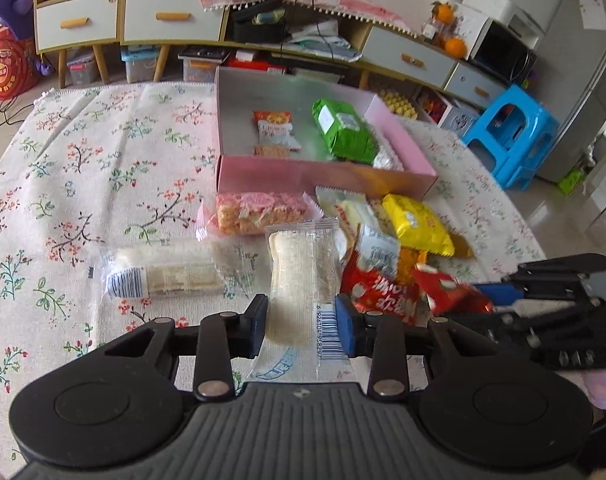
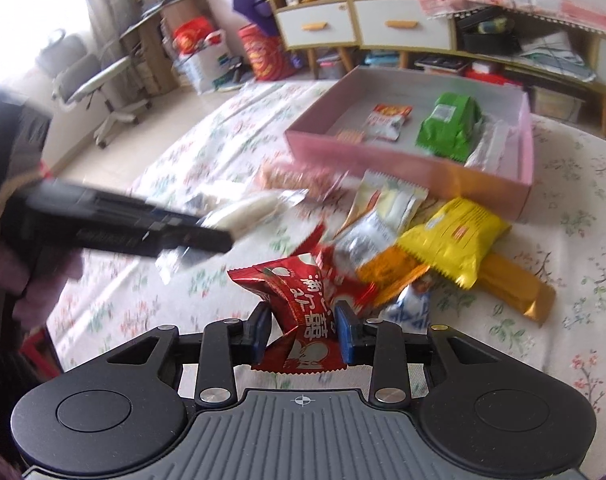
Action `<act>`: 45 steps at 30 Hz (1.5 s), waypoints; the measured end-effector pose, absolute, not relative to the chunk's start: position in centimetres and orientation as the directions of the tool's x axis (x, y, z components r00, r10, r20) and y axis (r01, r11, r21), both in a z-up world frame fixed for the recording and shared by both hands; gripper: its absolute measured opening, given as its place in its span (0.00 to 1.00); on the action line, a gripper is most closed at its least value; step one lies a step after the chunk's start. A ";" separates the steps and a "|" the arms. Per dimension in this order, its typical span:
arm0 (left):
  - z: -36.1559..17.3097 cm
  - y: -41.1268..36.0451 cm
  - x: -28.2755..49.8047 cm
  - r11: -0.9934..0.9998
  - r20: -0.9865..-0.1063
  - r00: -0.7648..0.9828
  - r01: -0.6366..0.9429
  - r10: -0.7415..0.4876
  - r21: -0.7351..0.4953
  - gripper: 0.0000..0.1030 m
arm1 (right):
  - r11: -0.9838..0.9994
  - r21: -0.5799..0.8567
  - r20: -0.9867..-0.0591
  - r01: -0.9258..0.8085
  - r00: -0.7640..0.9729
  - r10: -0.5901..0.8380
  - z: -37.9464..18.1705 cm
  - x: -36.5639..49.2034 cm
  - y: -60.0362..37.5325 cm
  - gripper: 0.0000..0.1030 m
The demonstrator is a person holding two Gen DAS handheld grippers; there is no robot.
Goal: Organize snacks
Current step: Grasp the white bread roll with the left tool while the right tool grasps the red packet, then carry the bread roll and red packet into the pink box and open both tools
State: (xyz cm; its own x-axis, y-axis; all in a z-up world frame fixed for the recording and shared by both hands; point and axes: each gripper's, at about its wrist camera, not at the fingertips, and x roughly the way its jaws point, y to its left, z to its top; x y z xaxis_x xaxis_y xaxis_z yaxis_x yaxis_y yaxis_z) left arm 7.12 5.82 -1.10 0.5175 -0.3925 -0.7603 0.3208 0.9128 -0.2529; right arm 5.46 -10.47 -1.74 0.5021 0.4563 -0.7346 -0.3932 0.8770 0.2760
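Left tool (image 1: 301, 322) is clamped on a clear-wrapped pale snack bar (image 1: 301, 276), while the right tool (image 2: 303, 330) is gripping a red snack packet (image 2: 301, 312). Both sit just above the floral tabletop (image 1: 103, 168). The rest of the snack pile (image 1: 403, 232) lies right in front of the pink box (image 1: 323, 178), which has a green pack (image 1: 345, 130) inside.
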 end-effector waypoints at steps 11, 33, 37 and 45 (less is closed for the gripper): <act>1.1 6.5 9.6 0.931 -0.711 0.602 0.217 -0.363 -0.292 0.32 | 0.922 0.332 -0.729 -0.198 0.566 0.384 -0.4 11.6 -11.3 0.32; -0.7 4.8 22.4 0.960 -0.706 0.652 0.163 -0.278 -0.228 0.32 | 0.762 0.645 -0.607 0.055 0.643 0.467 -4.6 22.1 -12.8 0.32; -1.2 4.3 23.1 0.967 -0.706 0.661 0.164 -0.253 -0.194 0.32 | 0.743 0.666 -0.595 0.069 0.650 0.473 -5.0 22.5 -13.4 0.32; -2.0 2.8 24.2 0.976 -0.713 0.671 0.191 -0.204 -0.100 0.32 | 0.707 0.700 -0.580 0.095 0.653 0.487 -5.8 22.8 -14.4 0.32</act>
